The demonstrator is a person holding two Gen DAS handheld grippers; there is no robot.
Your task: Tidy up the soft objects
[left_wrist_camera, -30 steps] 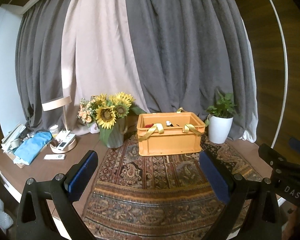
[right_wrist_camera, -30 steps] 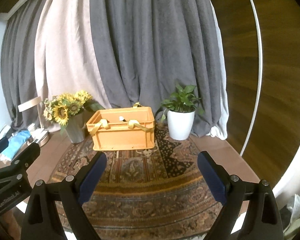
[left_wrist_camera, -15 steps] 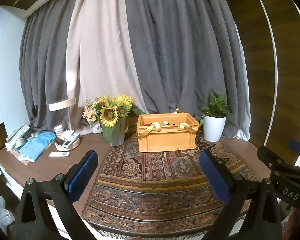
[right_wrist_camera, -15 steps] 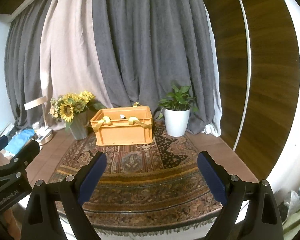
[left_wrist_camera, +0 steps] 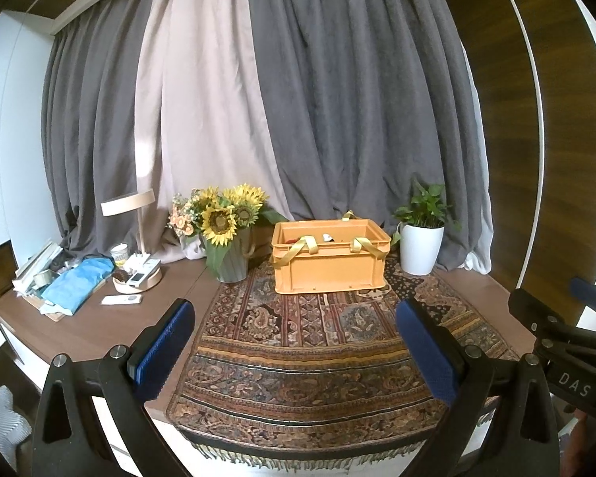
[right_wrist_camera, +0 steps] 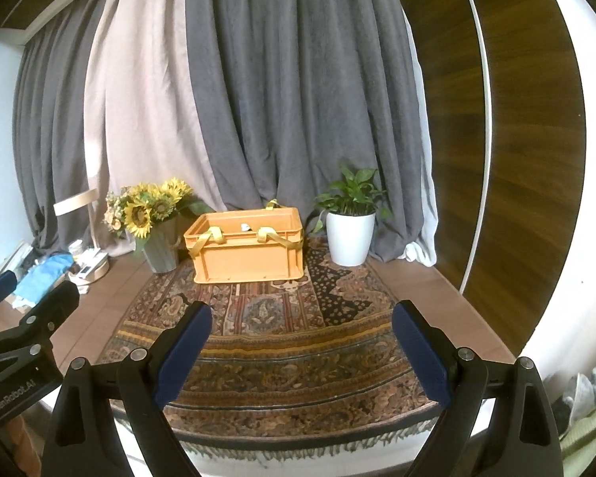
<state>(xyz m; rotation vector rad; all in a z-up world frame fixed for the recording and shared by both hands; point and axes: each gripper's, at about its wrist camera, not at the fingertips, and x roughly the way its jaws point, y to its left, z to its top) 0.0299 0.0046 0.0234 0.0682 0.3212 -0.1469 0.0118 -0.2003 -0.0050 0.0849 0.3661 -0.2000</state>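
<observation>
Left wrist view: left gripper (left_wrist_camera: 294, 344) spread wide, grasping nothing, above a patterned rug (left_wrist_camera: 318, 361). Straight ahead of it, well apart, an orange crate (left_wrist_camera: 329, 266) sits on the rug's far end, small items barely visible inside.

Right wrist view: right gripper (right_wrist_camera: 302, 348) likewise splayed and empty. Orange crate (right_wrist_camera: 246, 252) lies ahead and slightly left; a white potted plant (right_wrist_camera: 349, 234) stands near the crate's right side.

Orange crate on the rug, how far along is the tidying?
Looks nearly done: the orange crate already holds a few items, only partly visible. Nothing is in hand; the left gripper and right gripper are open and empty. No loose soft objects show on the patterned rug.
</observation>
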